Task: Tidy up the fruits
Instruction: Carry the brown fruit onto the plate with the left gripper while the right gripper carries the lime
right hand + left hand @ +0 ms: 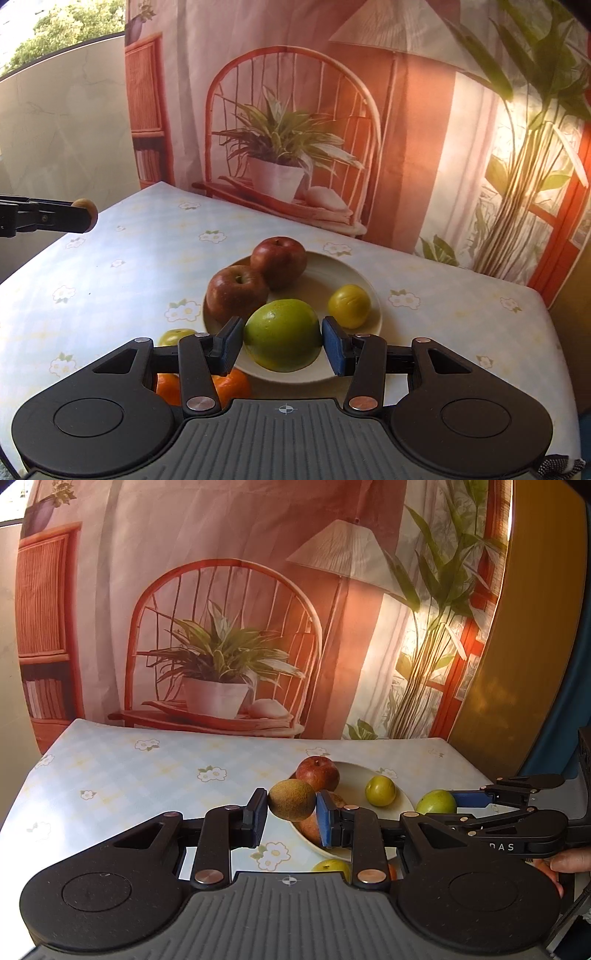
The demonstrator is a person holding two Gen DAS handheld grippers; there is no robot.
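My left gripper (291, 818) is shut on a brown kiwi (291, 799) and holds it above the table, left of the white plate (351, 771). My right gripper (282, 345) is shut on a large green fruit (282, 334) over the plate's (332, 266) front part. On the plate lie two red apples (279, 260) (236, 291) and a small yellow-green fruit (349, 304). The left gripper with the kiwi (85, 214) shows at the far left of the right wrist view. The right gripper (458, 805) with the green fruit (436, 802) shows in the left wrist view.
A small green fruit (177, 336) and two oranges (231, 384) lie on the flowered tablecloth (129, 258) in front of the plate, partly hidden by my right gripper. A printed backdrop (295, 110) hangs behind the table. The table's right edge (554, 332) is near.
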